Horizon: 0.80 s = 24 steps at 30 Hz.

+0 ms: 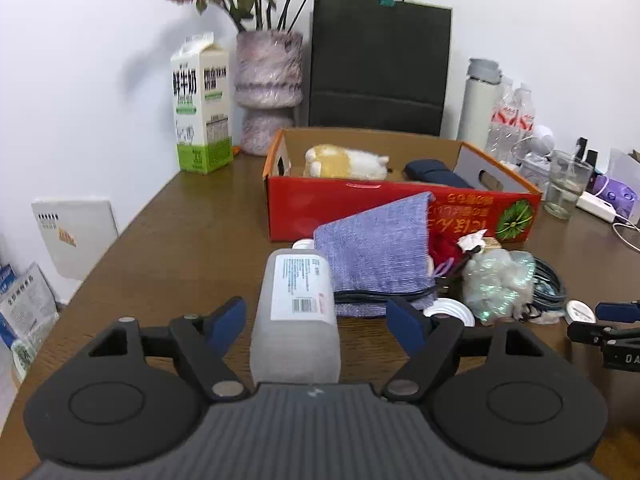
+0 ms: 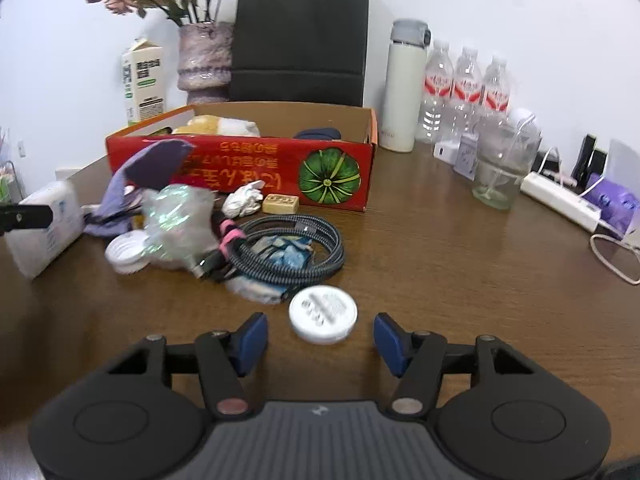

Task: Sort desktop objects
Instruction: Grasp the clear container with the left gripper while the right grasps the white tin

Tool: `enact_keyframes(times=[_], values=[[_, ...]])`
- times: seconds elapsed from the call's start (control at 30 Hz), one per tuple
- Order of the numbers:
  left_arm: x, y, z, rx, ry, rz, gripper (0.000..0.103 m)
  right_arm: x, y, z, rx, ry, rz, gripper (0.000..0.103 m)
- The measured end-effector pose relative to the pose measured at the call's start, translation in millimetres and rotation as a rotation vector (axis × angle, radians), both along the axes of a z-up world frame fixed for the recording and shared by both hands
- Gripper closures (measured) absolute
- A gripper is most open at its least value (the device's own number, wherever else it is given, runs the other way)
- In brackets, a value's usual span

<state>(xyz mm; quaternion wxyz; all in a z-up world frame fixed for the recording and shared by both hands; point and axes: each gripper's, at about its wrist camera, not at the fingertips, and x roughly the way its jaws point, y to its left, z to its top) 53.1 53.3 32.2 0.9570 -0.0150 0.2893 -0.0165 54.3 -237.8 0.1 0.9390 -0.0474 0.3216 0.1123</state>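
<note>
A translucent plastic bottle (image 1: 296,320) with a white label lies on the brown table (image 1: 180,248), lengthwise between the fingers of my left gripper (image 1: 316,322). The jaws are open and neither blue pad touches it. Just beyond it lie a lavender cloth (image 1: 376,248) and crumpled shiny wrap (image 1: 496,280). My right gripper (image 2: 320,340) is open around a flat white round lid (image 2: 323,314), with gaps on both sides. A coiled braided cable (image 2: 288,248) lies just past the lid. The red cardboard box (image 2: 240,160) behind holds a plush toy (image 1: 344,162) and a dark pouch (image 1: 432,172).
A milk carton (image 1: 202,108), flower vase (image 1: 268,88), black paper bag (image 1: 380,64), white flask (image 2: 404,88) and water bottles (image 2: 464,88) line the wall. A glass (image 2: 500,168) and power strip (image 2: 560,200) stand at the right. A paper wad (image 2: 242,200) and small block (image 2: 281,203) lie before the box.
</note>
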Motion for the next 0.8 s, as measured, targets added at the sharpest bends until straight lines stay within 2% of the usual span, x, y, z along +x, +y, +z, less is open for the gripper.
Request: enact_keyframes(times=[0.1, 0.13, 0.37, 0.53, 0.8], values=[[9, 6, -5, -0.052, 0.035, 0.021, 0.051, 10, -2, -2, 0.038, 0.021, 0.006, 0.065], [10, 7, -6, -0.05, 0.036, 0.029, 0.06, 11, -2, -2, 0.041, 0.017, 0.005, 0.065], [-16, 8, 1, -0.034, -0.013, 0.026, 0.06, -4, -1, 3, 0.029, -0.001, 0.014, 0.065], [-54, 8, 24, -0.068, -0.085, 0.012, 0.06, -36, -4, 29, 0.054, -0.059, 0.028, 0.065], [-107, -12, 40, -0.064, -0.107, -0.078, 0.06, -79, -9, 60, 0.086, -0.134, 0.029, 0.065]])
